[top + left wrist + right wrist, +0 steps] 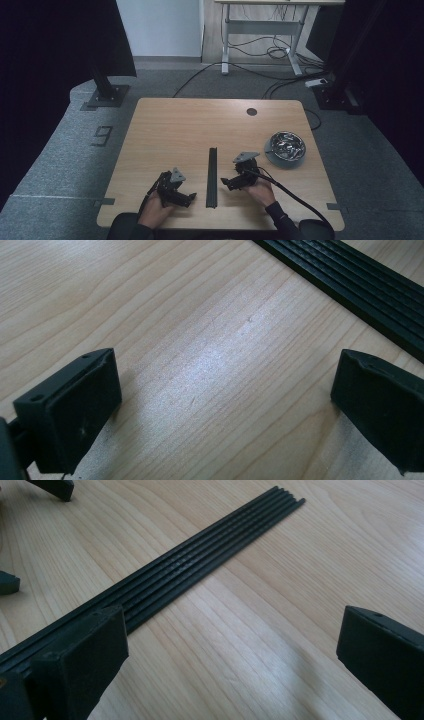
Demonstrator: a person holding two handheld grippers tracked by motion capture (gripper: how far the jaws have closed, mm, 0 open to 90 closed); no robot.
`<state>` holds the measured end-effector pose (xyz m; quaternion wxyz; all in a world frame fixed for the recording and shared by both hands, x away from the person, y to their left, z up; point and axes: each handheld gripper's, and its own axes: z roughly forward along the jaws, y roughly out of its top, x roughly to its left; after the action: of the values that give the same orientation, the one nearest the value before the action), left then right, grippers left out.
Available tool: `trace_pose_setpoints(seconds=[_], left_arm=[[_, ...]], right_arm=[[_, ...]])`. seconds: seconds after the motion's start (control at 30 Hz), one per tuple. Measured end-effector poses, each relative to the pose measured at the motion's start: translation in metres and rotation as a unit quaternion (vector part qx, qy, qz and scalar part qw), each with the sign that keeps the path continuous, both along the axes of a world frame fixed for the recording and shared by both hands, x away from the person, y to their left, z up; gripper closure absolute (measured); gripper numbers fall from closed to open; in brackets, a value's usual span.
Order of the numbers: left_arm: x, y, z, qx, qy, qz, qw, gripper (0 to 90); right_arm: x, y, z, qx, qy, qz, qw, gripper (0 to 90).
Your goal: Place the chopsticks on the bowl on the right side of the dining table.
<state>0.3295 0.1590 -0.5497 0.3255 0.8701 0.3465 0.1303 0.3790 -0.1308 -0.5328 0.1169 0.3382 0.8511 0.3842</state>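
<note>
1. The left gripper [186,199] sits low near the front edge of the table, at about 7 o'clock from the table's middle. A hand [156,207] holds it.
2. In the left gripper view its two black jaws are spread wide apart. There is bare wood between them. It holds nothing.
3. The right gripper [226,182] is at about 5 o'clock from the table's middle. The other hand [261,191] holds it, and a black cable [295,197] trails back from it.
4. In the right gripper view its jaws are wide open too. They grip nothing.
5. A long black ridged strip [212,177] lies flat on the wooden table [200,125] between the two grippers. It points toward 12 o'clock. It lies just beside each gripper.
6. In the right gripper view the strip [200,562] shows long grooves and runs behind the left-hand jaw.
7. A shiny metal bowl [285,148] sits at 3 o'clock, near the table's right edge. It is full of small shiny bits, too small to tell.
8. A dark round hole [251,111] is at 1 o'clock, near the far edge.
9. On the grey floor to the left is a mark that looks like a "9" [102,135].
</note>
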Motion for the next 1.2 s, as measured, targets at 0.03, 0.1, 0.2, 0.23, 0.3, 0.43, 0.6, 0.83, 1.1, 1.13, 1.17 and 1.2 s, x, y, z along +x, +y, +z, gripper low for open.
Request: trace_pose_setpoints(seconds=[0.03,0.1,0.2,0.23,0.3,0.43,0.6,0.83,1.1,1.13,1.17,1.2], left_arm=[[0.0,0.0,0.0,0.0,0.0,0.0,1.0,0.0],[0.0,0.0,0.0,0.0,0.0,0.0,1.0,0.0],[0.0,0.0,0.0,0.0,0.0,0.0,1.0,0.0],[0.0,0.0,0.0,0.0,0.0,0.0,1.0,0.0],[0.0,0.0,0.0,0.0,0.0,0.0,1.0,0.0],[0.0,0.0,0.0,0.0,0.0,0.0,1.0,0.0],[0.0,0.0,0.0,0.0,0.0,0.0,1.0,0.0],[0.0,0.0,0.0,0.0,0.0,0.0,1.0,0.0],[0.0,0.0,0.0,0.0,0.0,0.0,1.0,0.0],[0.0,0.0,0.0,0.0,0.0,0.0,1.0,0.0],[0.0,0.0,0.0,0.0,0.0,0.0,1.0,0.0],[0.0,0.0,0.0,0.0,0.0,0.0,1.0,0.0]], right_arm=[[0.0,0.002,0.0,-0.002,0.0,0.0,1.0,0.0],[0.001,0.005,-0.001,-0.005,0.0,0.002,1.0,0.0],[0.003,0.013,-0.004,-0.003,0.005,0.006,1.0,0.0],[0.003,0.013,-0.004,-0.003,0.005,0.006,1.0,0.0],[0.004,0.018,-0.005,-0.01,0.003,0.009,0.9999,0.0],[0.004,0.023,-0.006,-0.016,-0.001,0.012,0.9998,0.0],[0.005,0.028,-0.01,-0.025,-0.001,0.012,0.9996,0.0],[0.006,0.033,-0.014,-0.03,0.002,0.012,0.9995,0.2],[0.006,0.036,-0.015,-0.036,0.002,0.012,0.9993,0.3],[0.006,0.035,-0.015,-0.037,0.002,0.011,0.9992,0.3],[0.006,0.035,-0.015,-0.038,0.003,0.01,0.9992,0.3],[0.006,0.034,-0.015,-0.04,0.002,0.009,0.9991,0.4]])
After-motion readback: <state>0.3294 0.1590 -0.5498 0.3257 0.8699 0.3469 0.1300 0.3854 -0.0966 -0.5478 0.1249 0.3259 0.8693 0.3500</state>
